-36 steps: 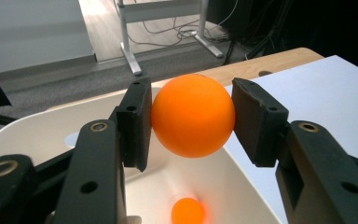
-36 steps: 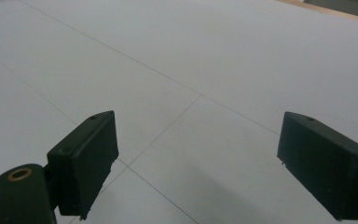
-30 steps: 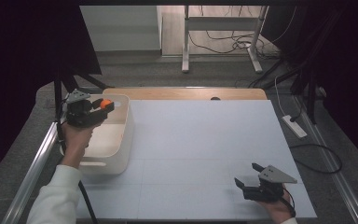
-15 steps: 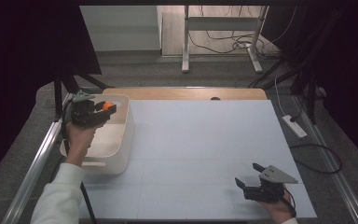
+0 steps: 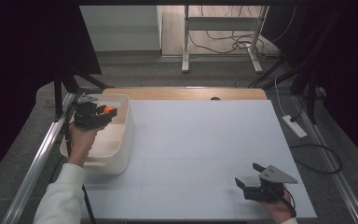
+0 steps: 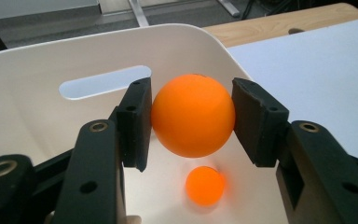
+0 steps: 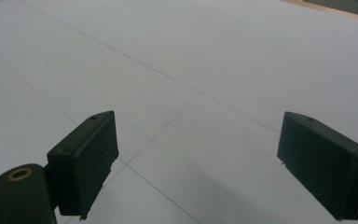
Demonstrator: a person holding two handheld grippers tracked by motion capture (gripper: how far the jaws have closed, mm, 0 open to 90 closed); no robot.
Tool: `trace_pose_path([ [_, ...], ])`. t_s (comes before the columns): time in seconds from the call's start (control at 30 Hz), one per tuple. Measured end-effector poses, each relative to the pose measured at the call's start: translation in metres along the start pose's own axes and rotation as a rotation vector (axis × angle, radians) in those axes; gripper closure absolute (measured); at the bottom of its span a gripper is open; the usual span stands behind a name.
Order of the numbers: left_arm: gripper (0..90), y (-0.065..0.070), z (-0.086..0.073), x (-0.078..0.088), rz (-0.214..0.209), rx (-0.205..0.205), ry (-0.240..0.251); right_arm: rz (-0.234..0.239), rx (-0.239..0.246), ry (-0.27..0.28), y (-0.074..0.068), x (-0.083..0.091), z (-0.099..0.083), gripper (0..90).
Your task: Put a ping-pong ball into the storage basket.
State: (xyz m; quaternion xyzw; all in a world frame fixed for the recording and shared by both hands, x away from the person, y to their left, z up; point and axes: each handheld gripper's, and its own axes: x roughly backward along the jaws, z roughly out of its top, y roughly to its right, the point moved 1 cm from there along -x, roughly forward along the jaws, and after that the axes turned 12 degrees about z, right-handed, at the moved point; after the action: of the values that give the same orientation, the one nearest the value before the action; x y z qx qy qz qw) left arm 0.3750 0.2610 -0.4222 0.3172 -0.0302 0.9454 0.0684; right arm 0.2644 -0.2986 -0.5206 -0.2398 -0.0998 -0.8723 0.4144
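- The orange ball [image 6: 193, 115] is clamped between the two pads of the left gripper [image 6: 192, 119], held in the air inside the white bin [image 6: 37, 126], above its floor.
- Judging from this pose, the ball is either being lifted out of the bin or is about to be dropped in; the pictures alone do not settle which.
- A second orange ball [image 6: 205, 185] lies on the bin's floor, just below the held one and apart from it. It glows brighter in the light there.
- In the high view the bin [image 5: 121, 161] sits at the left edge of the surface [image 5: 205, 140], with the left gripper [image 5: 103, 113] over its far half.
- The right gripper [image 5: 247, 179] rests well apart from the bin, near the front right corner of the surface, its jaws spread wide with nothing between them, seemingly waiting.
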Motion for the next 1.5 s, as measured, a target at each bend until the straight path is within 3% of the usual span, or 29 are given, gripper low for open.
trace_pose_path([
  [0.27,50.3,0.002,-0.001,-0.004,-0.007,-0.017,-0.027,-0.005,-0.002,-0.005,0.001,0.000,0.000,11.9],
  [0.9,50.0,0.002,0.000,0.001,-0.007,-0.010,-0.003,-0.001,-0.001,-0.007,0.001,0.000,0.000,11.9],
  [1.13,21.0,0.005,0.003,0.003,0.016,-0.004,0.027,-0.004,0.001,-0.008,0.001,0.000,0.000,11.9],
  [1.5,17.6,0.011,0.004,0.010,-0.051,-0.005,0.055,-0.001,-0.004,-0.008,0.002,0.001,-0.001,11.9],
])
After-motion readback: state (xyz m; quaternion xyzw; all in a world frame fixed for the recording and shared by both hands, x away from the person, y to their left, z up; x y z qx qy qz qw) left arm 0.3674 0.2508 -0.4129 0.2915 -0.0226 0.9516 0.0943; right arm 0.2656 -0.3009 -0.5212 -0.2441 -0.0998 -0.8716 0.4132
